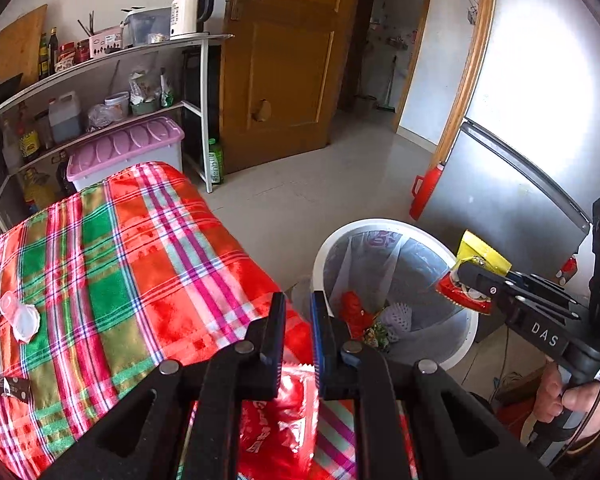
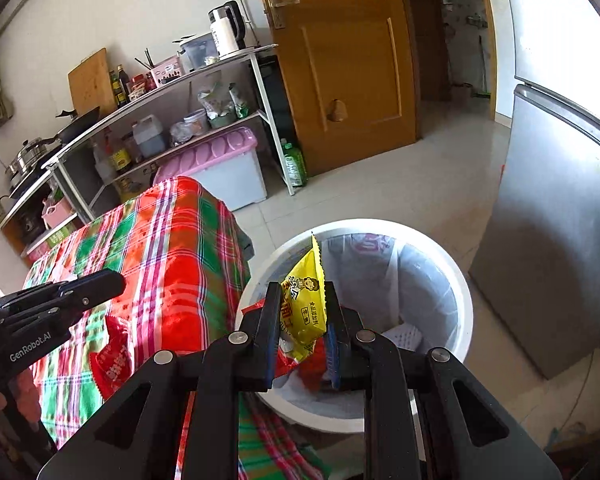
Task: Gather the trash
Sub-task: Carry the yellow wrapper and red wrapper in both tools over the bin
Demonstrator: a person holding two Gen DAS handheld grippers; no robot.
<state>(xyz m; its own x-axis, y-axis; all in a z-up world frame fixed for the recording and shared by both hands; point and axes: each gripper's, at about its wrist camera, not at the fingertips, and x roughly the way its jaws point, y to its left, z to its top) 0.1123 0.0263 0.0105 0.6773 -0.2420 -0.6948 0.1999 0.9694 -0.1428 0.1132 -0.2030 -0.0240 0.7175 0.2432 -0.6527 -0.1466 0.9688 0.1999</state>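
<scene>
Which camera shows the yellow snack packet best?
The right wrist view. There the yellow packet fills the middle, its printed front facing the camera, pinched in the right gripper over the white bin. The left wrist view shows it small and side-on near the right edge.

The tabletop [image 1: 100, 248] wears a plaid cloth, soft-looking with a slight sheen. The red packet [image 1: 278, 416] in the left gripper [image 1: 296, 336] is glossy foil (it flares white in the light), and the yellow packet [image 2: 306, 304] in the right gripper [image 2: 300, 320] is smooth printed plastic. Both grippers are matt black plastic with bright metal pins. The bin [image 2: 466, 304] is smooth white plastic, lined with a thin translucent bag [image 2: 424, 280]. The fridge [image 2: 556, 240] is brushed grey metal; the door [image 2: 340, 60] is varnished wood; the floor [image 1: 300, 192] is glossy tile.
</scene>
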